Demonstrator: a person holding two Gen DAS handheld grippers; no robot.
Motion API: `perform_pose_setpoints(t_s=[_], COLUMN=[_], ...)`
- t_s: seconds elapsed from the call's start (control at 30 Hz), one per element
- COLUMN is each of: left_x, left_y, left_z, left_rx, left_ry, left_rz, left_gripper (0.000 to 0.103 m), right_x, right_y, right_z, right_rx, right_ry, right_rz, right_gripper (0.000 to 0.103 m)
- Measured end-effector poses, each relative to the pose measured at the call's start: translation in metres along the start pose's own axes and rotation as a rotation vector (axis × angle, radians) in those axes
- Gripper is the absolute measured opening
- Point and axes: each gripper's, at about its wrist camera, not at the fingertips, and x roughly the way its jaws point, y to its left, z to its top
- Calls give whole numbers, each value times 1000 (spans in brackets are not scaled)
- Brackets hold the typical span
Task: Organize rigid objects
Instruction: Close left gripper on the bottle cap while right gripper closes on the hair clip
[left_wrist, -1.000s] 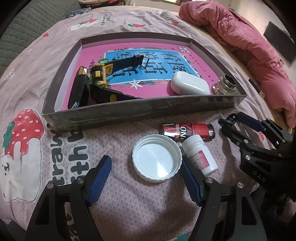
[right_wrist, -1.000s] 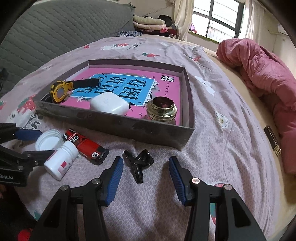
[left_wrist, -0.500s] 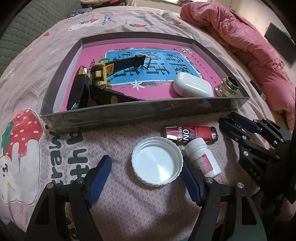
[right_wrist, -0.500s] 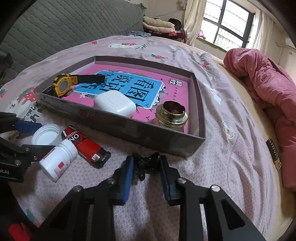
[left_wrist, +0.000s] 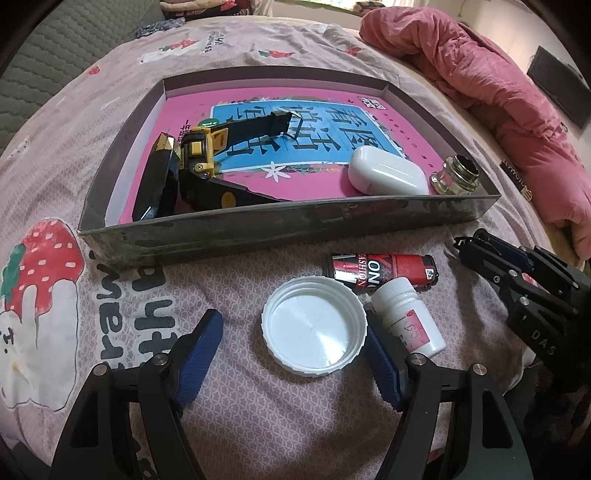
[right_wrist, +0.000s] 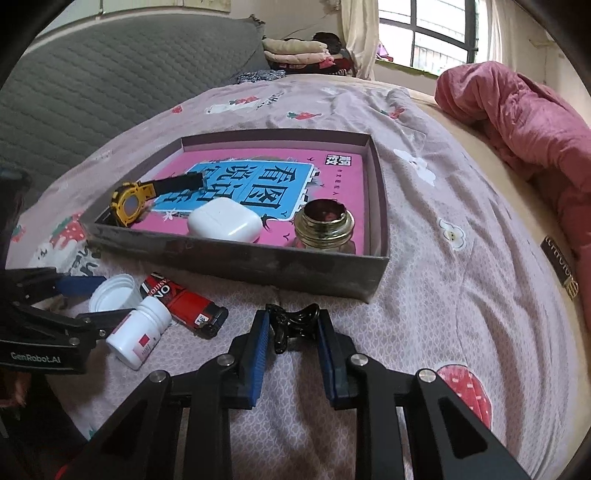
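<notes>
A shallow grey box (left_wrist: 280, 229) (right_wrist: 236, 262) with a pink printed floor holds a yellow watch (left_wrist: 199, 155) (right_wrist: 129, 203), a black case (left_wrist: 155, 181), a white earbud case (left_wrist: 386, 175) (right_wrist: 223, 219) and a brass cap (left_wrist: 456, 179) (right_wrist: 325, 225). On the bedsheet in front lie a white lid (left_wrist: 314, 330) (right_wrist: 110, 293), a red lighter (left_wrist: 384, 269) (right_wrist: 184, 304) and a white pill bottle (left_wrist: 408, 319) (right_wrist: 138, 334). My left gripper (left_wrist: 295, 347) is open around the lid. My right gripper (right_wrist: 291, 332) is shut on a black hair clip (right_wrist: 291, 323).
A crumpled pink quilt (left_wrist: 480, 77) (right_wrist: 517, 122) lies at the right on the bed. A grey padded headboard (right_wrist: 110, 81) stands behind. Folded clothes (right_wrist: 299, 51) sit by the window.
My right gripper moved forward over the black clip and closed on it. My left gripper stayed open around the white lid, hardly moving.
</notes>
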Motion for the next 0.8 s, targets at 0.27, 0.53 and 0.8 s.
perform_pose_setpoints(t_s=[0.27, 0.53, 0.8], left_x=[-7, -16, -26], left_y=[12, 11, 8], left_z=[-1, -3, -3], left_rx=[-42, -37, -22], left_ry=[-9, -17, -34], left_rz=[-10, -6, 11], left_gripper=[51, 51, 51], right_x=[-8, -16, -21], right_y=[0, 4, 14], right_z=[1, 2, 3], right_rx=[26, 25, 4], right_ry=[-8, -20, -27], right_rz=[10, 34, 60], right_gripper=[26, 26, 26])
